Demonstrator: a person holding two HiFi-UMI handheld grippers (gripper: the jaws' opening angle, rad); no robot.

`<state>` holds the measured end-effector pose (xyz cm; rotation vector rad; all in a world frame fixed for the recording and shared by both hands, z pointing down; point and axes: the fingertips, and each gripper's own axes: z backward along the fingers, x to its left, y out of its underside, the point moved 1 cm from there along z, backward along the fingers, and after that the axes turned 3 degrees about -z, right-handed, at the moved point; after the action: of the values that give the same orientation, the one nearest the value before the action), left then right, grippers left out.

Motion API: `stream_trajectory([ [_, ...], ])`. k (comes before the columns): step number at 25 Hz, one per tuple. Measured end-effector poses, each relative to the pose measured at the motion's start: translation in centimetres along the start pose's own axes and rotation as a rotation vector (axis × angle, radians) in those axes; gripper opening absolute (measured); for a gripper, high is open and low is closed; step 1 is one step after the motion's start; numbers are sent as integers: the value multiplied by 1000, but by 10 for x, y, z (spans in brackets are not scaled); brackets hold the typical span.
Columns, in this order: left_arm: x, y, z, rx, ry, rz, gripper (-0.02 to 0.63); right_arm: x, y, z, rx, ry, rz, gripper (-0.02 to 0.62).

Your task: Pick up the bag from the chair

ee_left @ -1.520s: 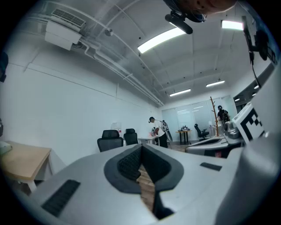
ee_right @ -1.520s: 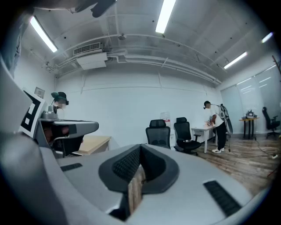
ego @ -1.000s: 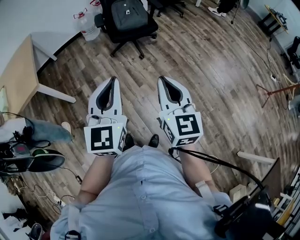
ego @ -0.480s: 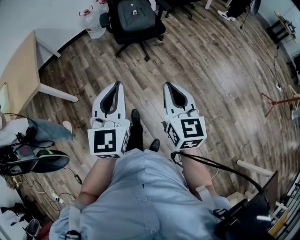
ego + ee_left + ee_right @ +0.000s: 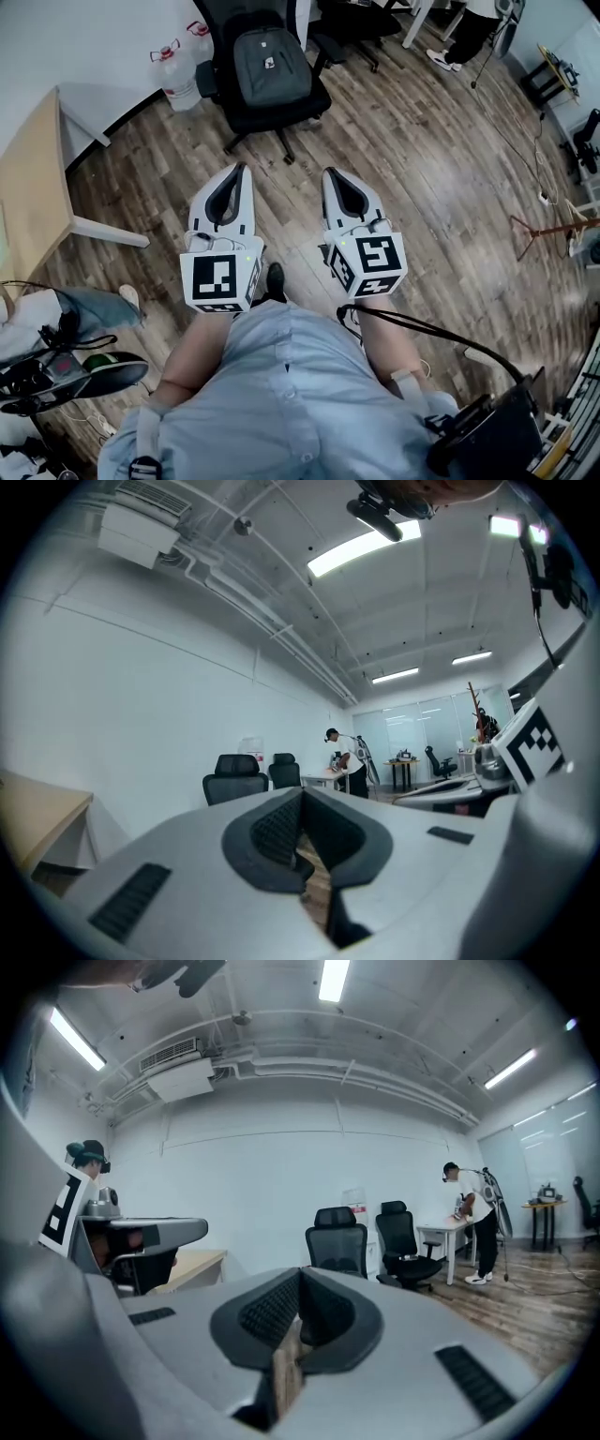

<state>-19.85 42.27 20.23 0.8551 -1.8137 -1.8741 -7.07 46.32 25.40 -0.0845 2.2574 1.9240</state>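
The chair [image 5: 281, 112] with the bag [image 5: 270, 64] is drawing nearer; I'm holding the left gripper [image 5: 232, 176] and right gripper [image 5: 334, 178] short of it, all jaws closed on nothing.

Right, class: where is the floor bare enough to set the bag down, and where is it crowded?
Bare floor lies right of the chair, up to the stand, and in front of the chair. Crowded: lower left, cables and gear by the table.
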Motion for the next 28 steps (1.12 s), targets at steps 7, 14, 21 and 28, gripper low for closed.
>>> stream_trajectory([
  [7,45,0,-49,-34,-2,27,2,0,-26,-62,-17,-3,51,0],
  [14,48,18,-87,17,24,42,2,-24,-22,-86,5,29,34,0],
  [21,46,46,-142,102,43,27,2,-70,-9,-129,29,48,-35,0],
  [28,56,52,-226,148,18,-14,2,-124,-17,-206,46,-4,-73,0],
])
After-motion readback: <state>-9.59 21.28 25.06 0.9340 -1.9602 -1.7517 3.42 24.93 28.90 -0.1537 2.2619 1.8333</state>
